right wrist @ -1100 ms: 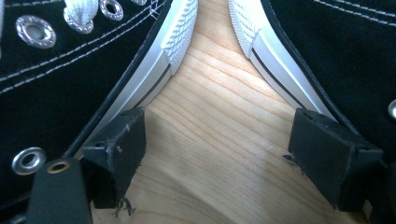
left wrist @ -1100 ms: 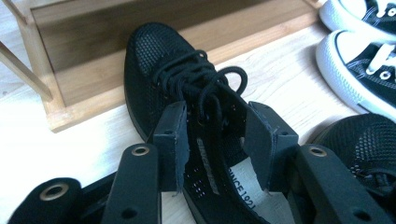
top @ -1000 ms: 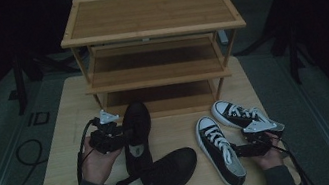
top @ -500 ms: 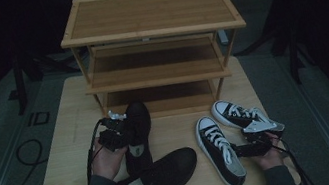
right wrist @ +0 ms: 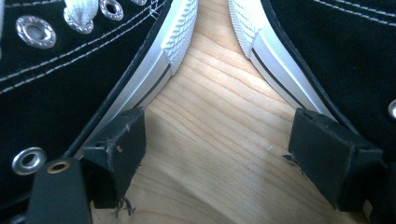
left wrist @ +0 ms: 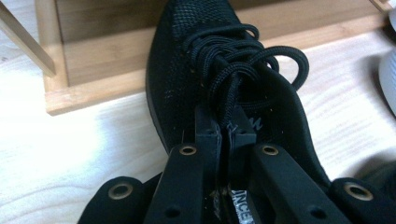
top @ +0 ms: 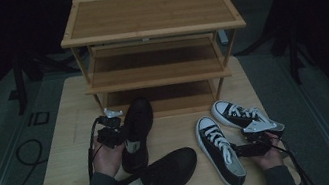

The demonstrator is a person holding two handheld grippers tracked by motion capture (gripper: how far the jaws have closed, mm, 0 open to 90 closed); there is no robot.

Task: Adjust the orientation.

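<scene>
My left gripper (top: 114, 134) had just been closing its jaws, and they clamped the tongue and laces of the black mesh shoe (top: 135, 134), which lay on the bench (top: 66, 139) with its toe at the bamboo rack (top: 153, 38). My right gripper (right wrist: 217, 158) held its jaws apart between two canvas sneakers (right wrist: 56, 60), gripping nothing. The shoe's heel was cut off in the left gripper view.

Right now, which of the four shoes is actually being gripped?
The black shoe whose toe points at the rack: the left gripper pinches its tongue. The right gripper rests open between the two sneakers.
</scene>
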